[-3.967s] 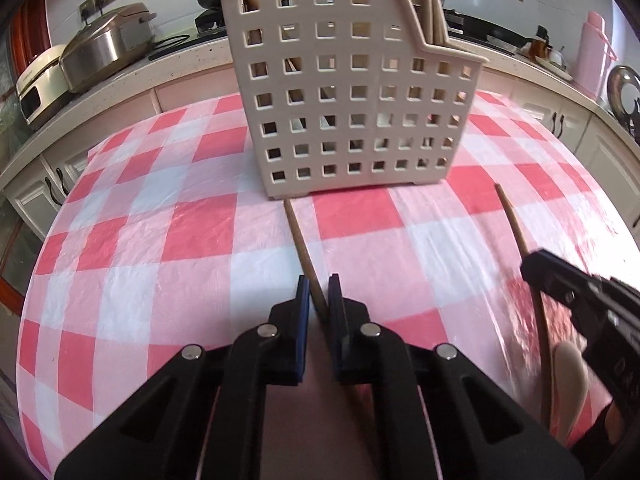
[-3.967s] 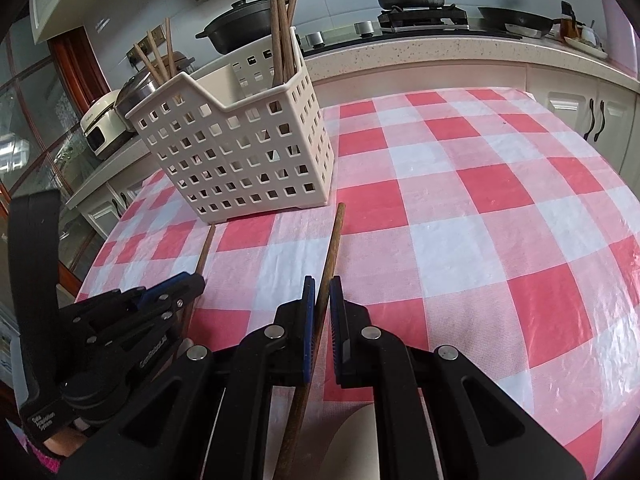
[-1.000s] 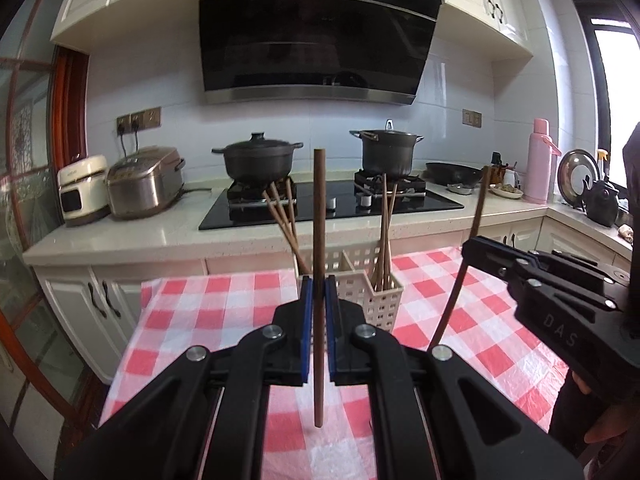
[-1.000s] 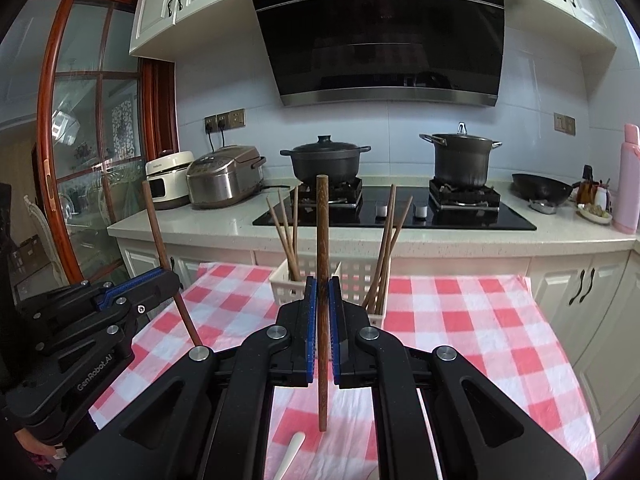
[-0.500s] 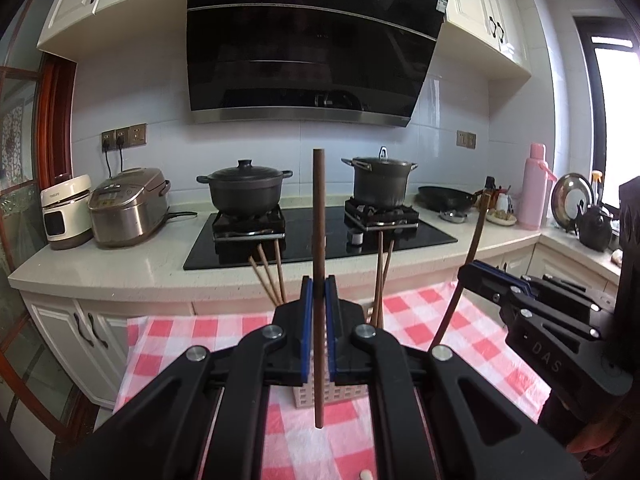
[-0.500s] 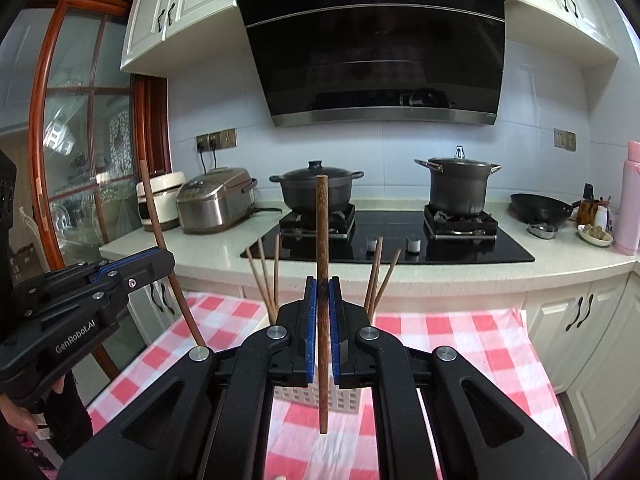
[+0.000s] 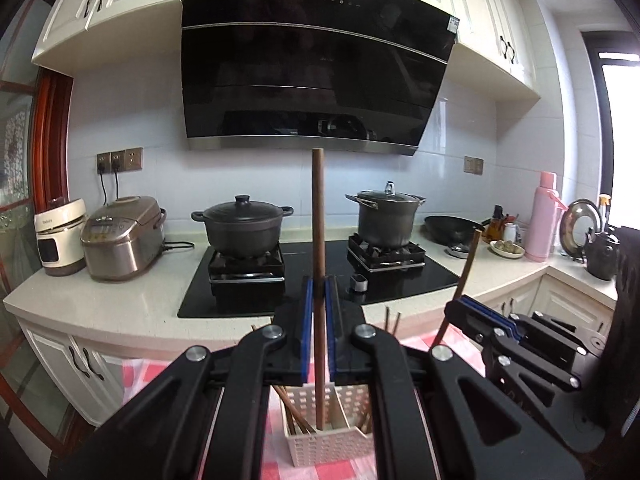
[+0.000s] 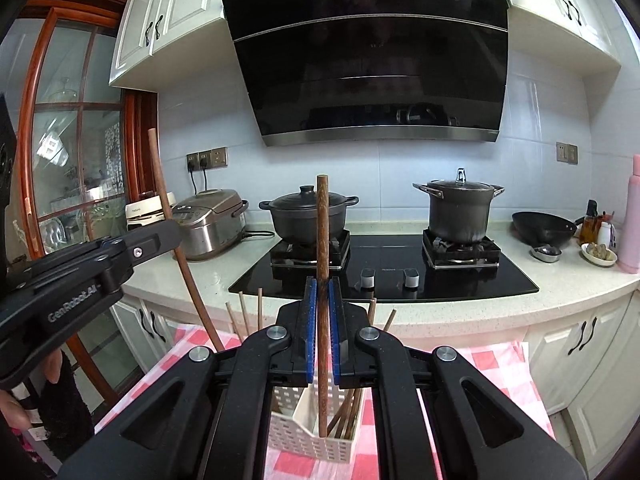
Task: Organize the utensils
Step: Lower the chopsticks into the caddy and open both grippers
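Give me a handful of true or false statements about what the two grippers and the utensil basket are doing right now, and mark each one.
1. The left gripper is shut on a wooden stick held upright. True.
2. The right gripper is open and holds nothing. False: it is shut on a wooden utensil handle.
3. The white slotted basket lies on its side. False: it stands upright on the checked tablecloth.
4. Chopsticks already stand in the basket. True.
5. Both pots on the stove have their lids off. False: the round pot and the tall pot are both lidded.
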`<state>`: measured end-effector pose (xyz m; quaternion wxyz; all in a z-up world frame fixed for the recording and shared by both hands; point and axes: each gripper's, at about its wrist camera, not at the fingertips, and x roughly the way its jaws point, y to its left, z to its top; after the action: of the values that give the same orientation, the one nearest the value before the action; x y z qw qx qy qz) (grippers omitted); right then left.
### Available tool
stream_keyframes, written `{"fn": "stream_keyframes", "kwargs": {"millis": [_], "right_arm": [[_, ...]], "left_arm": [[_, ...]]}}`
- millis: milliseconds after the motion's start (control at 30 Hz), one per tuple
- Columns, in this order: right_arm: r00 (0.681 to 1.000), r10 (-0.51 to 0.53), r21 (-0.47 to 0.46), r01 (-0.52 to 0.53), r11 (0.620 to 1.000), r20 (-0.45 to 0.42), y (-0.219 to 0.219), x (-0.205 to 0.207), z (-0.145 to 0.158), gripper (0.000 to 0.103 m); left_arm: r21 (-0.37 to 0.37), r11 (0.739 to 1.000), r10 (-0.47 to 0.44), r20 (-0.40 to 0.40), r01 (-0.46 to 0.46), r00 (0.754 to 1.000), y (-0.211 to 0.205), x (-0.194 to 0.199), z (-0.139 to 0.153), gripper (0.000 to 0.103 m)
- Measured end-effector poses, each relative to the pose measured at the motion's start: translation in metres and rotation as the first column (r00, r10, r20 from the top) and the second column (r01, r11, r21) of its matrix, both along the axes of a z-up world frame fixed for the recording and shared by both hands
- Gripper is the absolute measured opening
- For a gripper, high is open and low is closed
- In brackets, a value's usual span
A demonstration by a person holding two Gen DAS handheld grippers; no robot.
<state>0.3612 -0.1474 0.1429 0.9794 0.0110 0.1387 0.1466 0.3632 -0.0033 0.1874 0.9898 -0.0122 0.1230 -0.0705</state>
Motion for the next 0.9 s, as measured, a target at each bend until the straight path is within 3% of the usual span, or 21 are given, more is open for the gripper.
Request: {"fn": "stream_keyframes", "kwargs": {"millis": [233,467,833,900], "right_arm": [[0.999,0.0,0.017,0.001,1.0,-0.037,-0.001,0.028,-0.017,0.006],[0.993,0.029,0.017,-0.027,0.999,-0.113,0.004,0.049,-0.043,0.006],[0.974,0.052,0.015,-0.05,0.999,-0.222,0.015,0.074,-0.077,0.008],[0.97,0.056,0.024,-0.051,0.998,-0.238,0.014,0.078,-0.081,0.009]], "left_arm": [[-0.043,0.999,0.006,-0.051,-0.008,0.999,0.006,0.037,-0.016,0.006],[-0.082,0.996,-0.04,-0.156,0.027,0.987,0.012,0.064,-0.053,0.006],[-0.067,0.998,-0.016,-0.268,-0.002,0.963,0.016,0.082,-0.104,0.007],[-0.064,0.998,-0.009,-0.271,-0.008,0.963,0.02,0.083,-0.107,0.012]]}}
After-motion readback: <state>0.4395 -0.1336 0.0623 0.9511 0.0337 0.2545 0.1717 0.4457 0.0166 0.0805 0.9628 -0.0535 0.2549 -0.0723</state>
